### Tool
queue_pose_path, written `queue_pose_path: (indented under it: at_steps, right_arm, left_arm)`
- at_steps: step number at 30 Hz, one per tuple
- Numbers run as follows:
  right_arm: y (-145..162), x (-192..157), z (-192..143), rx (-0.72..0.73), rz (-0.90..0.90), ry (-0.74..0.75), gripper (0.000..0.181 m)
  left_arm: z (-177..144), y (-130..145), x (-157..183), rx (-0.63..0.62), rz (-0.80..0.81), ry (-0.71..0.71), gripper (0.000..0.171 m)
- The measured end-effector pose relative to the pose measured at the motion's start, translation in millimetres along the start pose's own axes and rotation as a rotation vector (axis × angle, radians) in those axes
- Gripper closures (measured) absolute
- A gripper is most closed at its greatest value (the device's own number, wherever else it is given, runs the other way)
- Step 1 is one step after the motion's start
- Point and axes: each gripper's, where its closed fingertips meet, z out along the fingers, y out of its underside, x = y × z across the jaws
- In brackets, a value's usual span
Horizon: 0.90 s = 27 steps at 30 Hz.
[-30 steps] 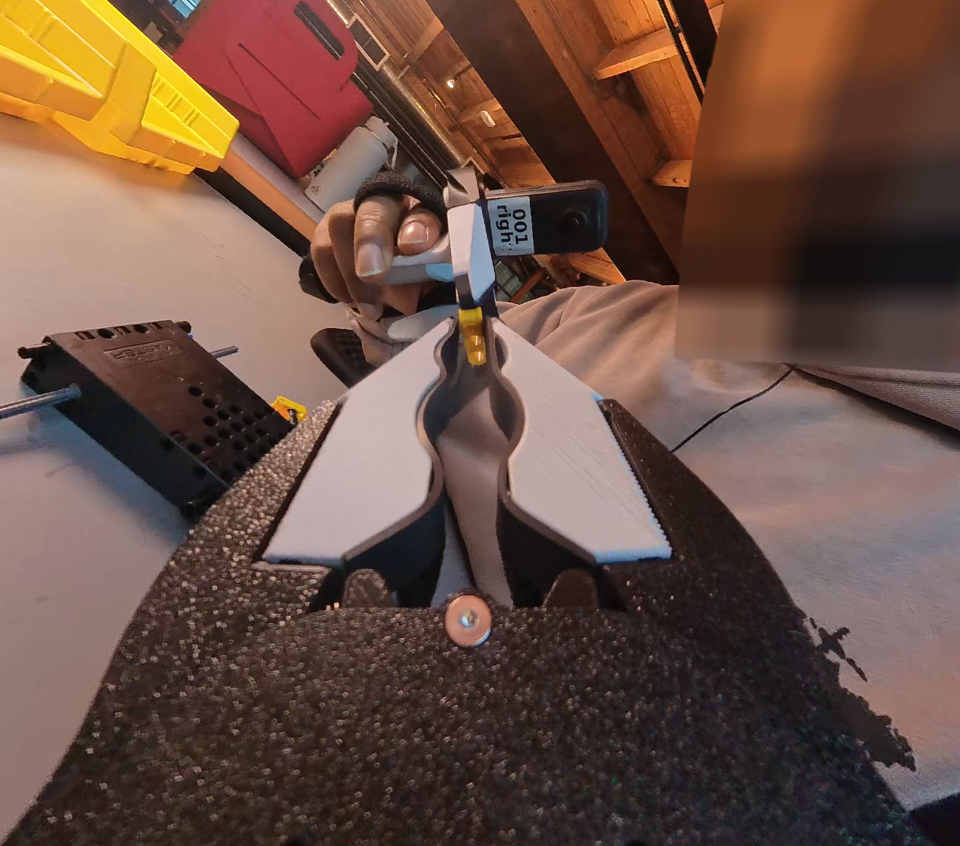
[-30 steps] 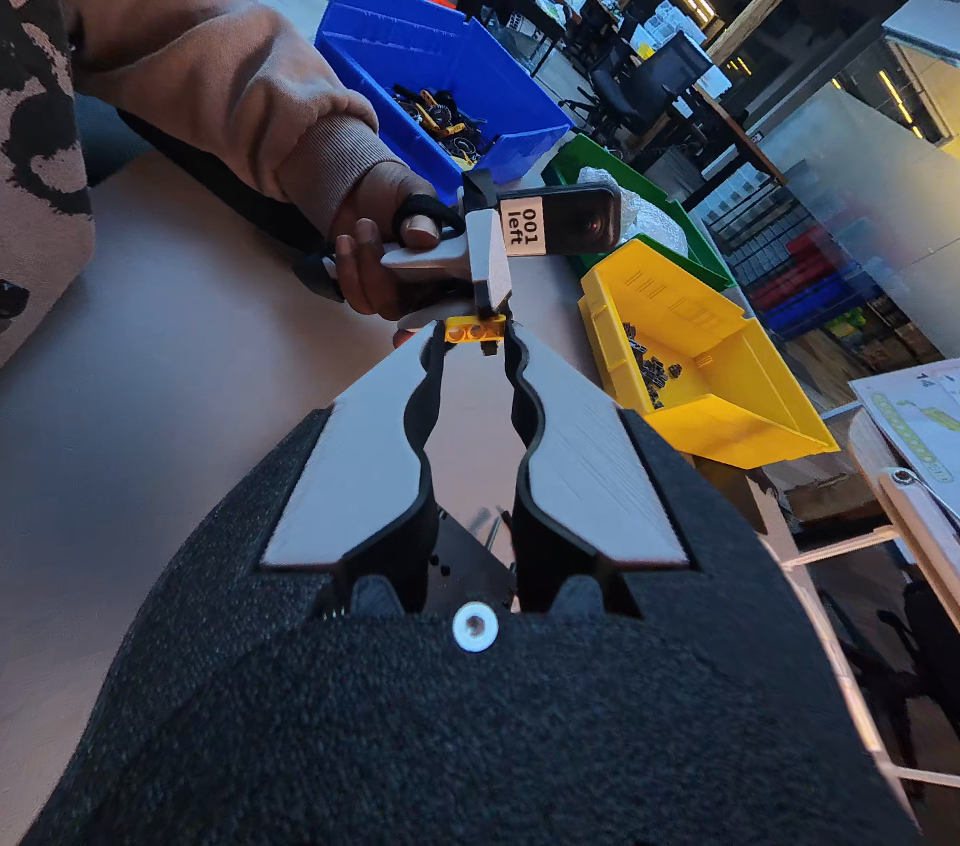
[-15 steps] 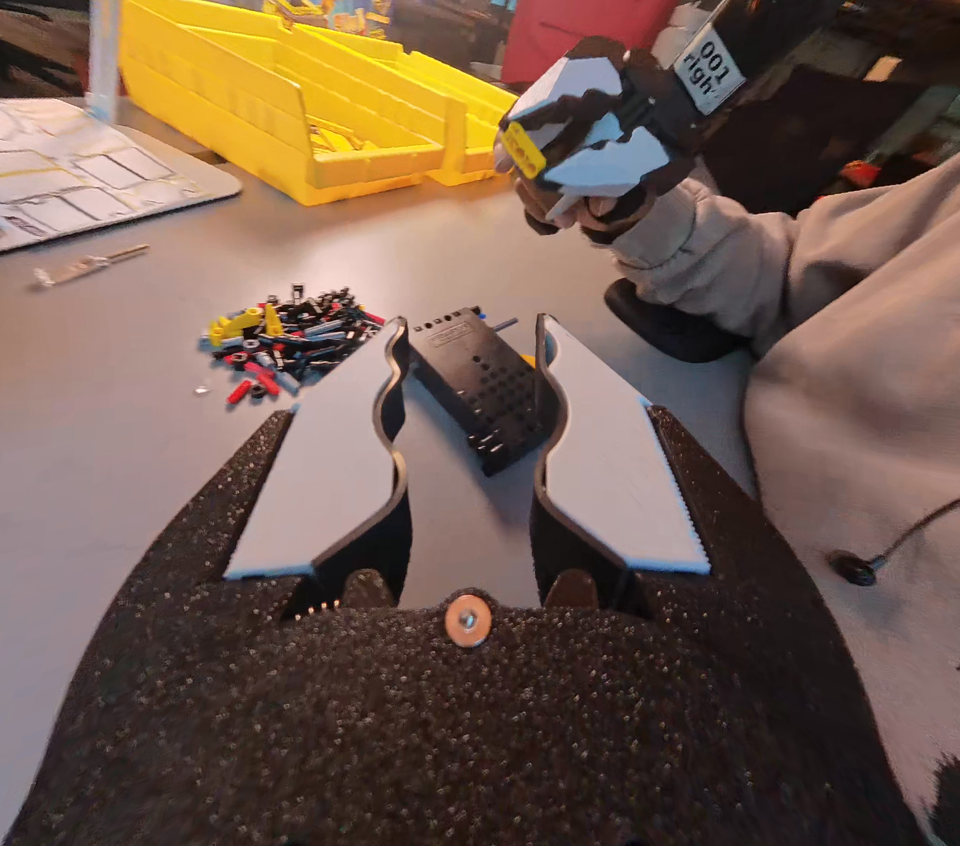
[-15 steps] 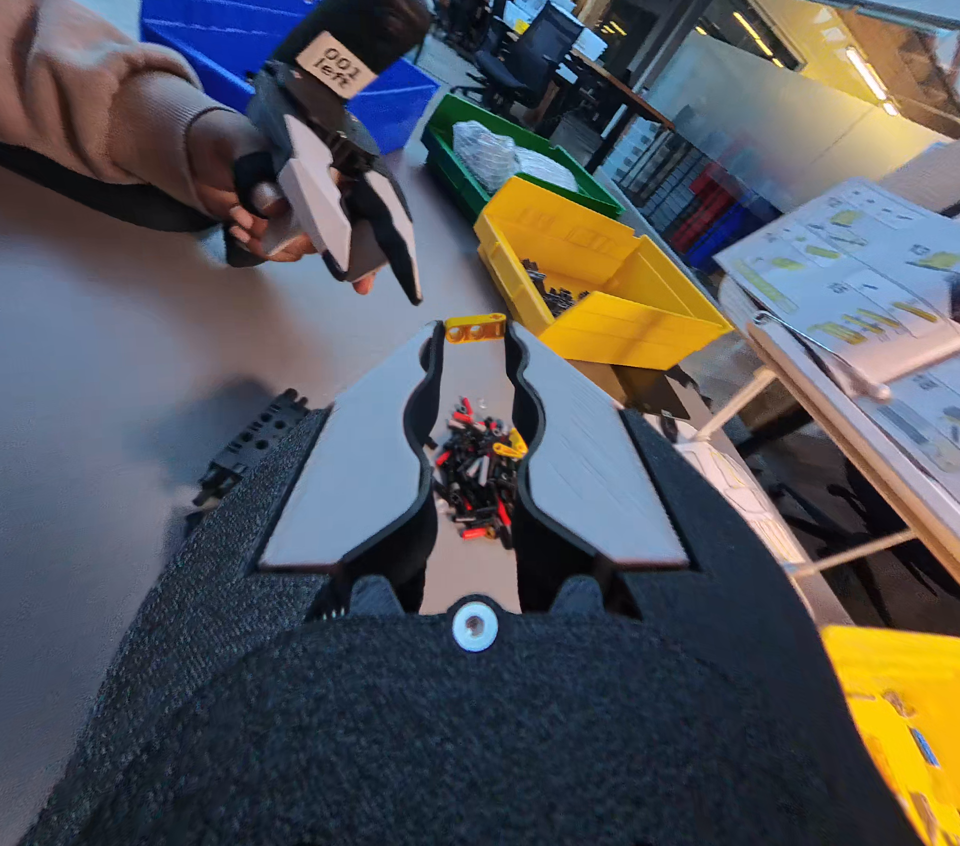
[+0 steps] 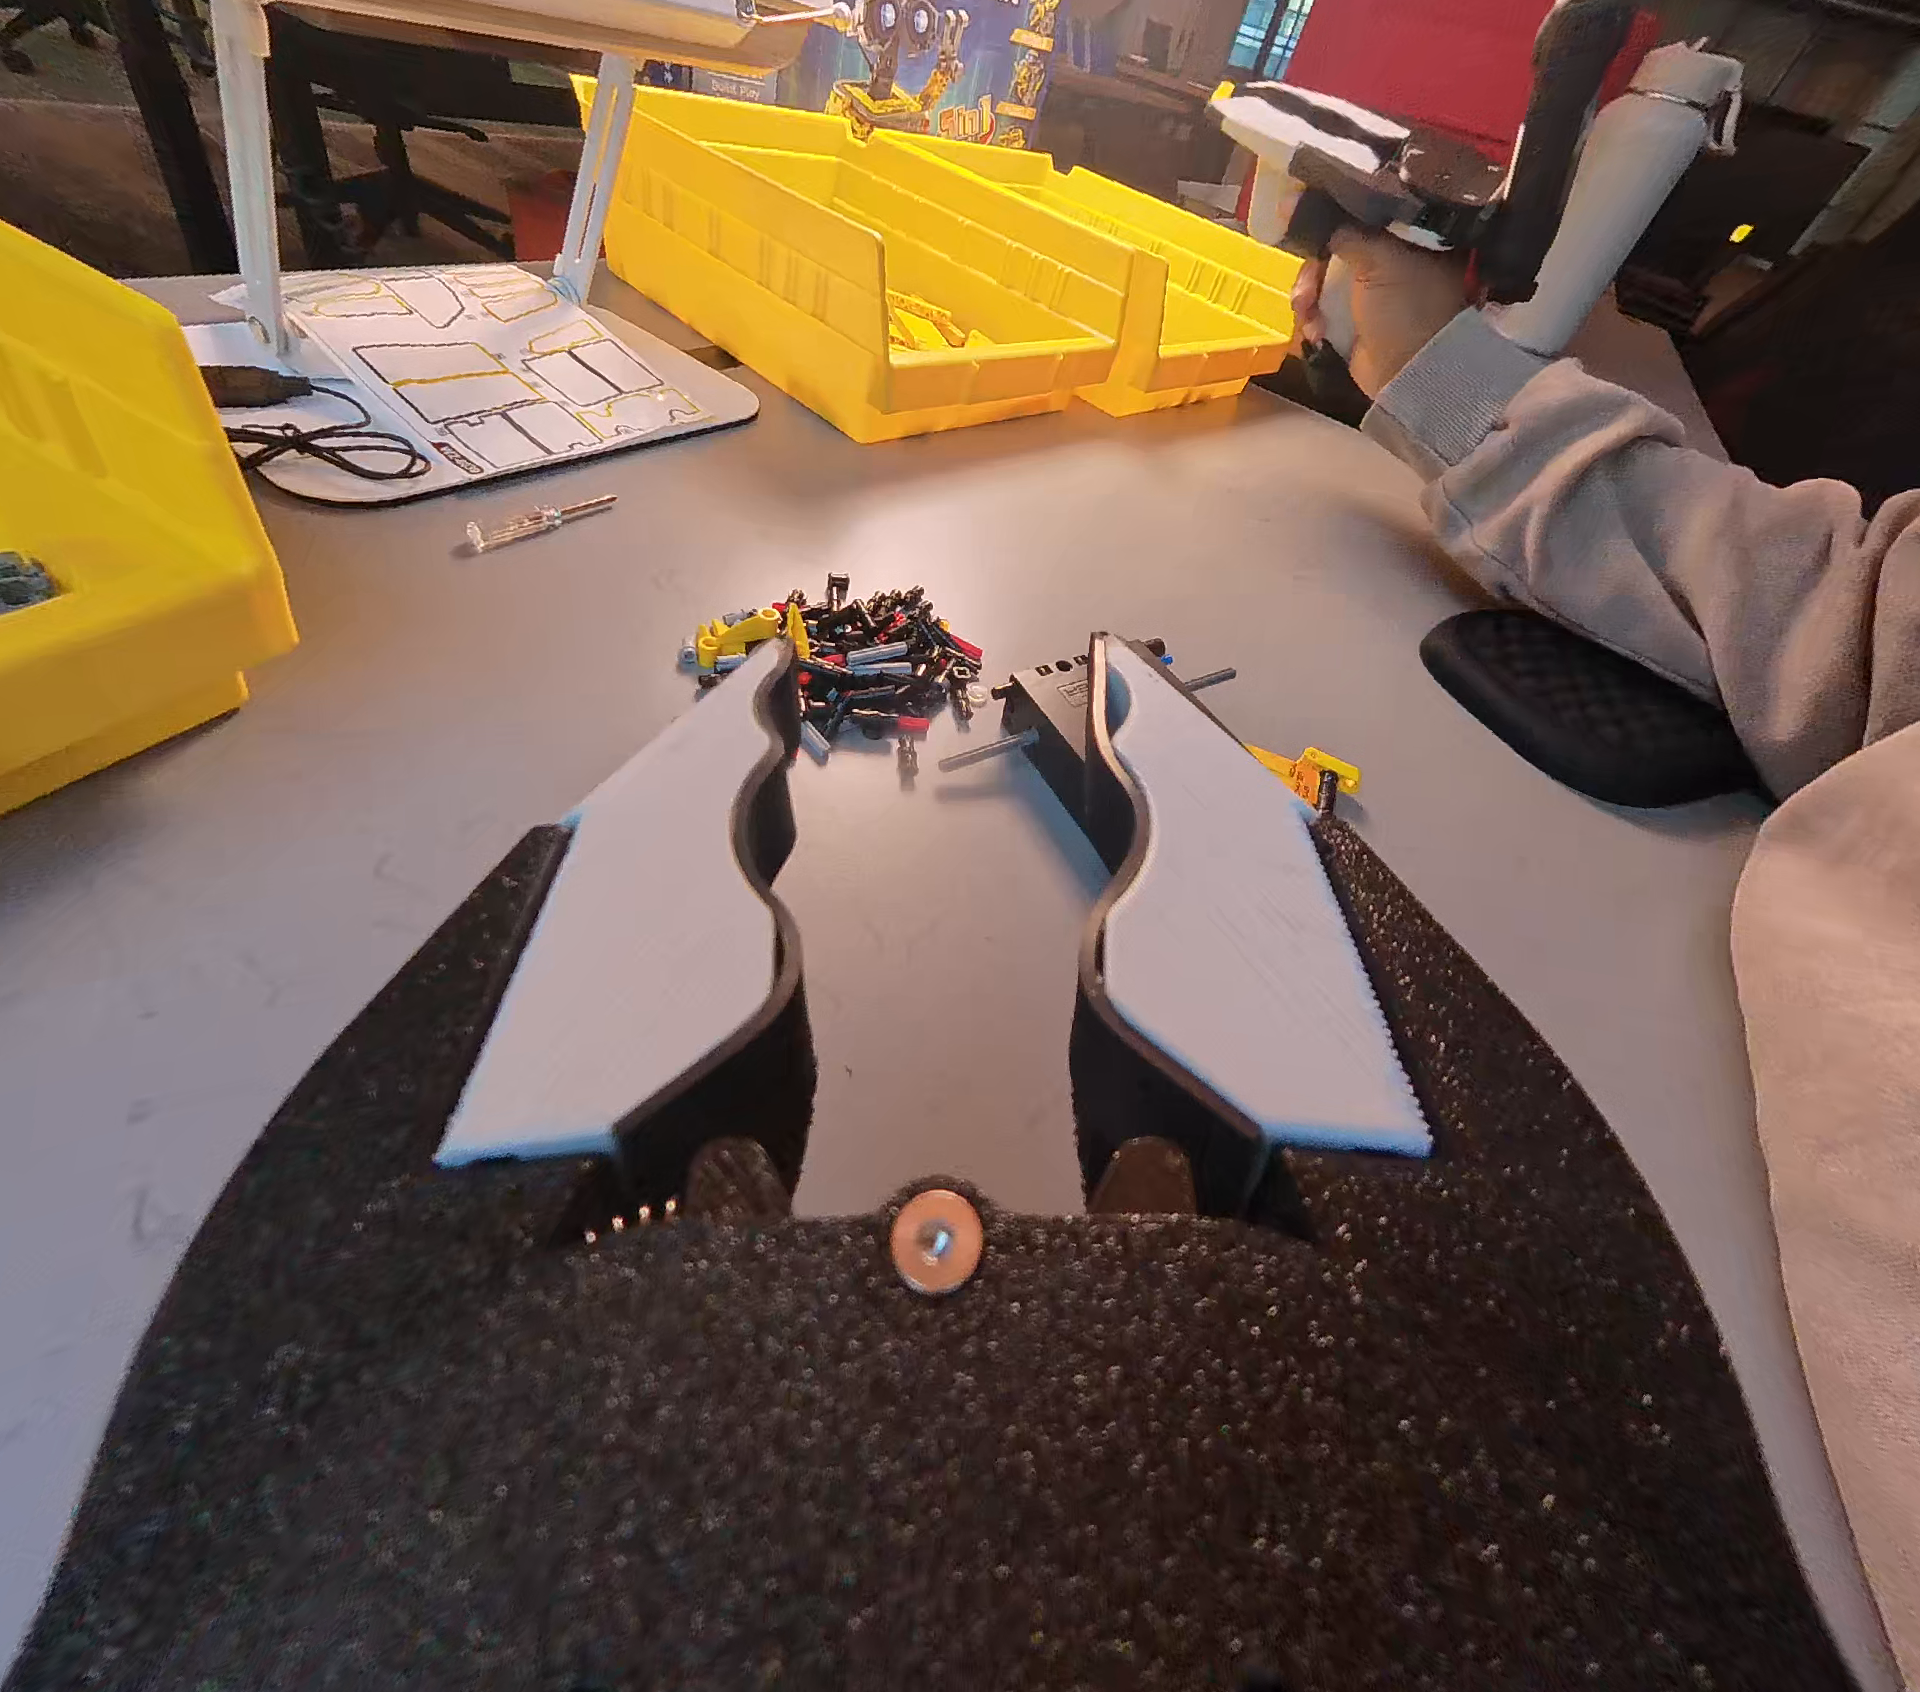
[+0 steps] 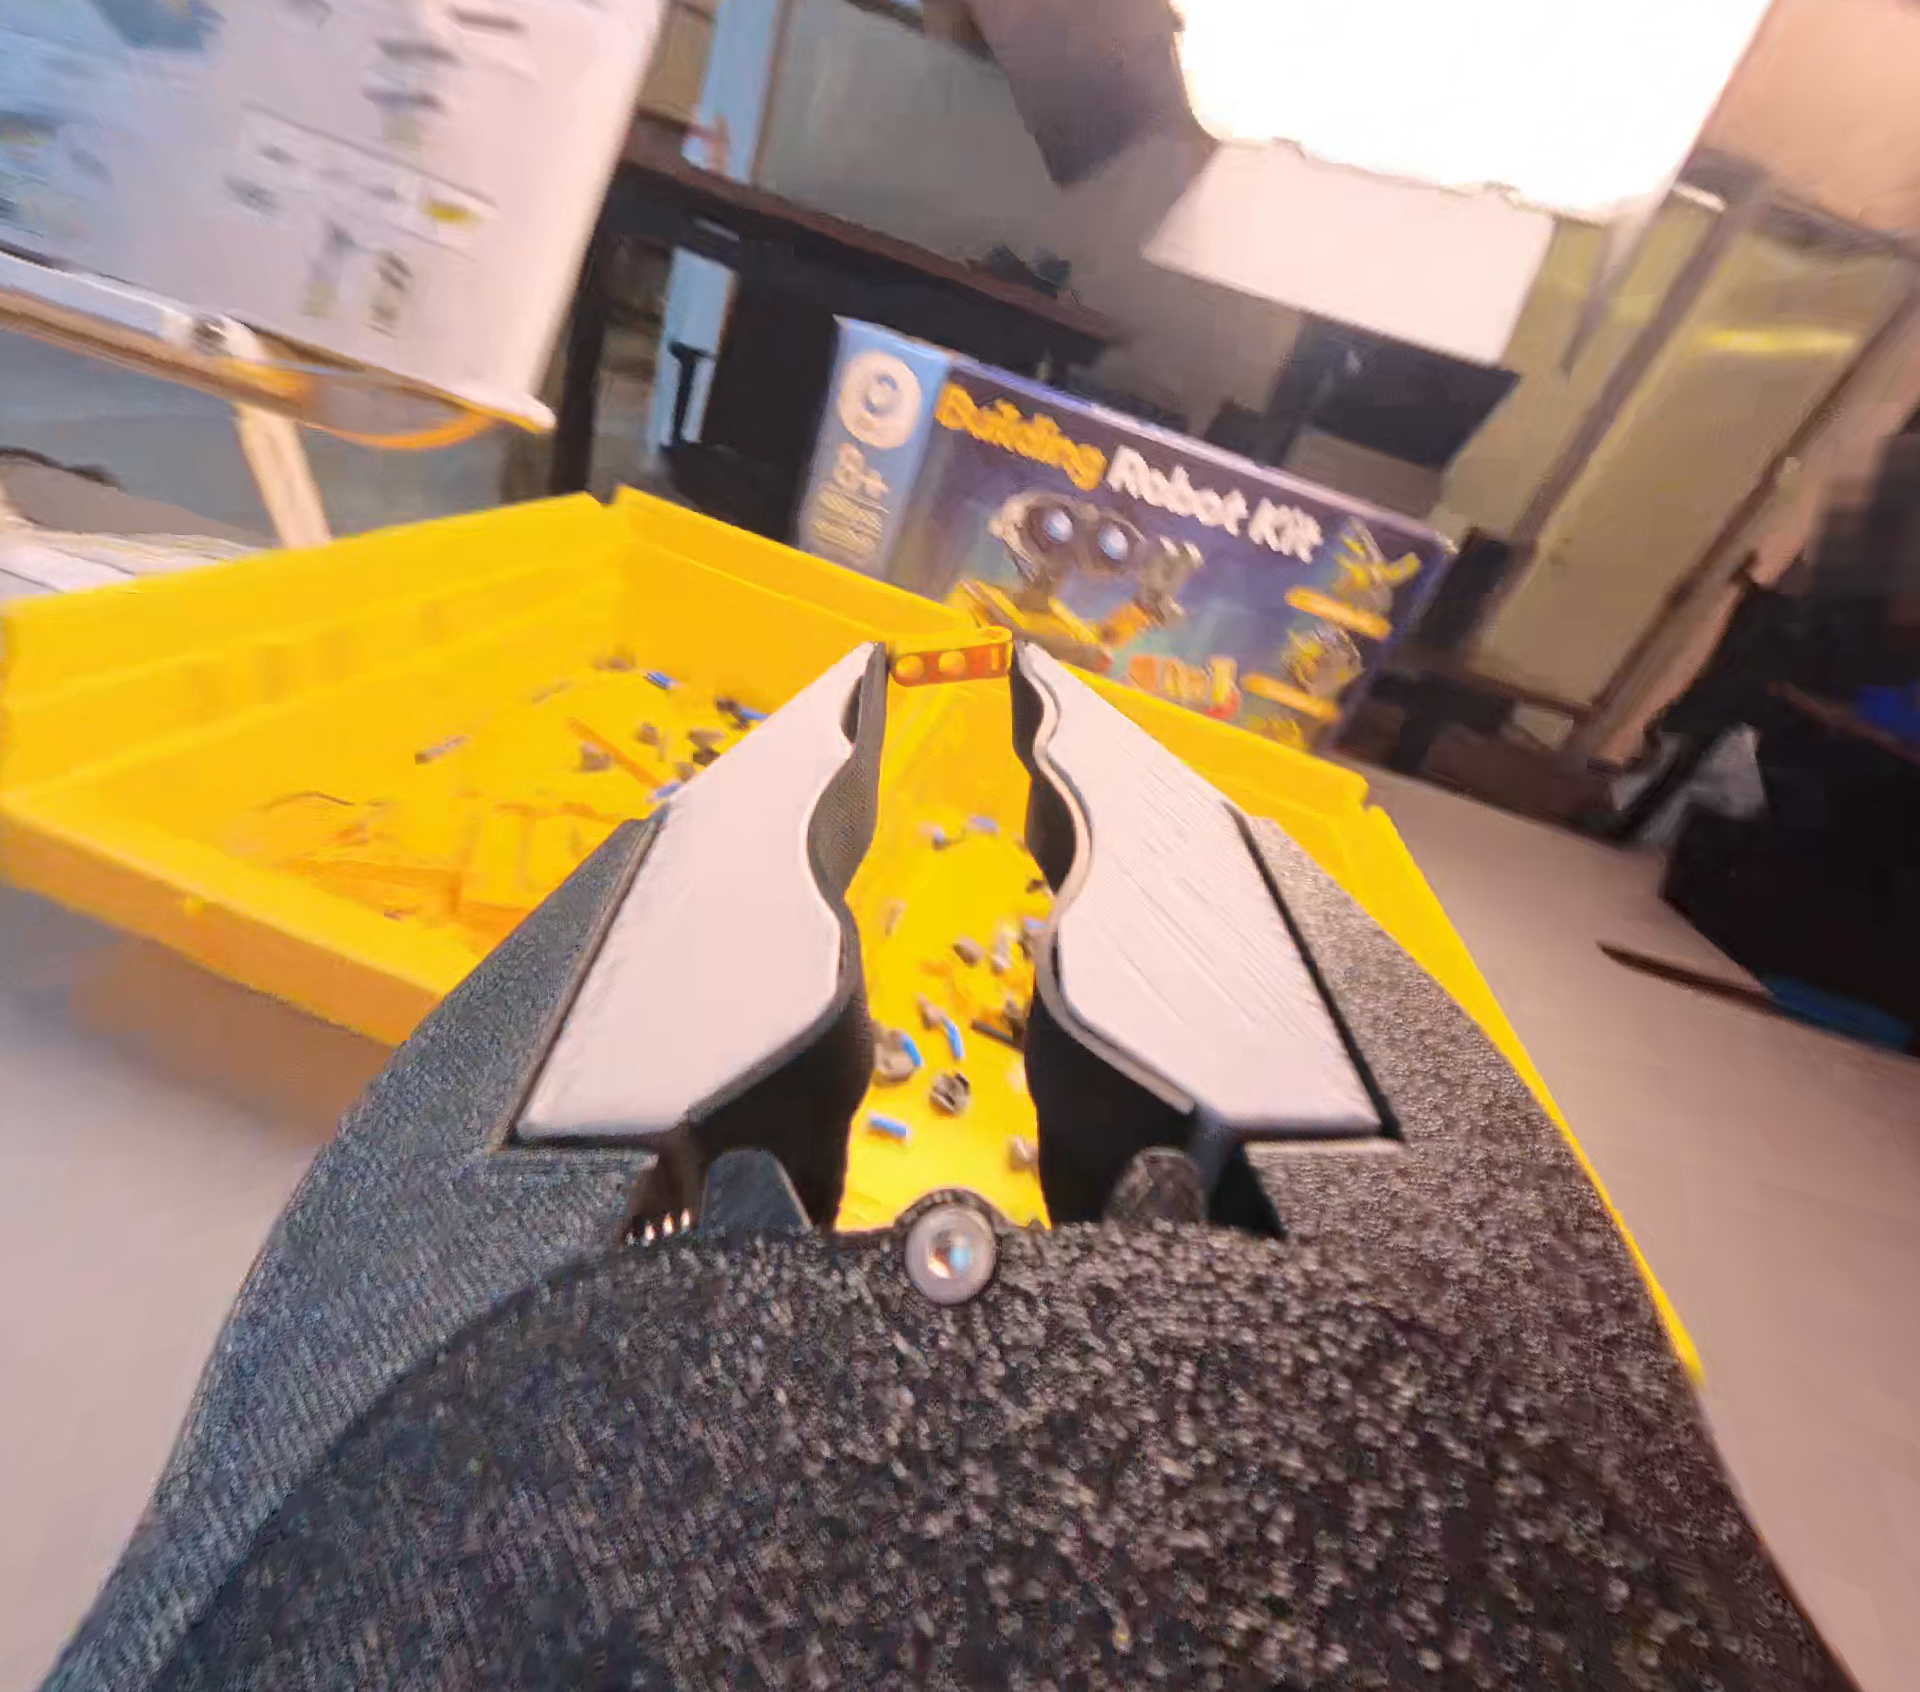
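Workshop with timber ceiling; grey bench (image 5: 1039, 499) carrying sorted construction-kit parts.

Left tool (image 5: 940, 666): released, empty, low over the bench just short of a pile of small pins and connectors (image 5: 862, 655); its right finger covers part of a black perforated block with axles (image 5: 1039, 707). Right tool (image 6: 948, 668): clenched on a small yellow holed beam (image 6: 951, 663), held crosswise at the tips above a yellow bin (image 6: 312, 894) of loose parts. Right wrist view is blurred; bin contents indistinct.
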Motion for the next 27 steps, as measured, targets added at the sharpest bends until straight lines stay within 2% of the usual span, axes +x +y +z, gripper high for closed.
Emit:
queue_pose_path:
  at_steps: [2, 5, 9, 13, 18, 21, 25, 27]
  right_arm:
    - [38, 40, -2, -0.116, 0.036, 0.093, 0.160]
    - [83, 66, -7, -0.267, 0.126, 0.119, 0.159]
    - [118, 60, -6, -0.399, 0.188, 0.073, 0.159]
    - [122, 46, -1, -0.423, 0.162, 0.028, 0.158]
    - [110, 45, 0, -0.361, 0.147, 0.036, 0.155]
    - [93, 51, -2, -0.284, 0.189, 0.060, 0.141]
    - [33, 43, -7, -0.040, 0.258, -0.002, 0.127]
    - [0, 16, -12, 0.051, 0.229, -0.117, 0.125]
  left_arm:
    - [2, 3, 1, -0.011, 0.000, 0.007, 0.118]
    - [5, 7, 3, -0.031, 0.004, 0.015, 0.118]
    - [7, 10, 2, -0.047, 0.002, 0.010, 0.118]
    - [7, 9, 0, -0.043, -0.010, 0.007, 0.118]
    - [7, 10, 1, -0.050, -0.005, 0.006, 0.118]
    - [8, 11, 1, -0.054, -0.005, 0.008, 0.118]
    - [8, 11, 1, -0.058, -0.006, 0.010, 0.118]
    - [9, 13, 2, -0.070, -0.008, 0.017, 0.119]
